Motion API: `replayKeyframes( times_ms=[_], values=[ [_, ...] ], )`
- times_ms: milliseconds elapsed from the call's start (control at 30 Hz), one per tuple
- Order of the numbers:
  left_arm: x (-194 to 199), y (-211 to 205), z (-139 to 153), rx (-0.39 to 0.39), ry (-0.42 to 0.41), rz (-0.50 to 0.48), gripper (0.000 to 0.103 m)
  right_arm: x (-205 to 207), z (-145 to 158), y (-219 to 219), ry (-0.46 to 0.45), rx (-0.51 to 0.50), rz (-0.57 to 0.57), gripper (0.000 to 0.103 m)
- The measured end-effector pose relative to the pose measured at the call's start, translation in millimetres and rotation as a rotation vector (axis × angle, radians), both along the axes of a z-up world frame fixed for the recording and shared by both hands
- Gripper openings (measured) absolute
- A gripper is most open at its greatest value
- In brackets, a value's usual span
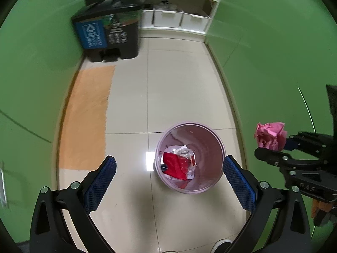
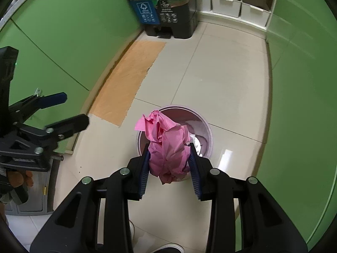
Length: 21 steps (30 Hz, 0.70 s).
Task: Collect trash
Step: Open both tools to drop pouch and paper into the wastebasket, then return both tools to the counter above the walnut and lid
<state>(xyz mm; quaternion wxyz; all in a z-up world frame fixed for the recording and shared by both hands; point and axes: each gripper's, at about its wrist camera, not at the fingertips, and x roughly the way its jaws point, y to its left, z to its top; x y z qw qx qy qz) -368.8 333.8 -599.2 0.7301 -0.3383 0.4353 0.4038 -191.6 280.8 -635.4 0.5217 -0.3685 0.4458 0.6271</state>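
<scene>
A small lilac waste bin (image 1: 212, 139) stands on the tiled floor, holding a red wrapper (image 1: 171, 164) and a clear plastic bottle (image 1: 186, 158). My left gripper (image 1: 169, 176) hangs above it, wide open and empty. My right gripper (image 2: 169, 158) is shut on a crumpled pink paper (image 2: 166, 145), held over the bin (image 2: 202, 124). In the left wrist view the same pink paper (image 1: 270, 136) shows at the right edge in the right gripper (image 1: 273, 147). The left gripper (image 2: 69, 109) shows open at the left of the right wrist view.
A black pedal bin (image 1: 109, 33) with a blue recycling label stands at the far wall beside white shelves (image 1: 179, 19) with boxes. An orange floor patch (image 1: 88, 116) lies left of the lilac bin. Green walls close in both sides. A shoe tip (image 1: 221, 243) shows below.
</scene>
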Motion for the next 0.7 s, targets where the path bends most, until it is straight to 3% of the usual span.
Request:
replayKeyframes(
  times_ms=[67,167,267,300,500,600,700],
  values=[
    [-9,2,1,-0.002,-0.005,0.02,0.097,-6,-4,5,0.005,-0.01,0.02,0.035],
    [-19,3,2,0.003,-0.008,0.043,0.097,-14,-13,9,-0.006,-0.022,0.038,0.047],
    [-26,3,3,0.014,-0.003,0.056,0.097,-16,-19,12,-0.022,-0.008,0.032,0.093],
    [-27,4,3,0.016,-0.002,0.06,0.097,-16,-21,13,-0.029,-0.004,0.025,0.097],
    [-32,4,7,0.016,-0.002,0.069,0.097,-7,-21,11,-0.06,-0.024,-0.022,0.099],
    [-30,1,21,0.003,-0.004,0.063,0.097,-3,-3,2,-0.063,-0.031,-0.044,0.099],
    [-28,-7,53,-0.013,-0.009,0.051,0.097,-2,35,-11,-0.062,-0.033,-0.061,0.099]
  ],
)
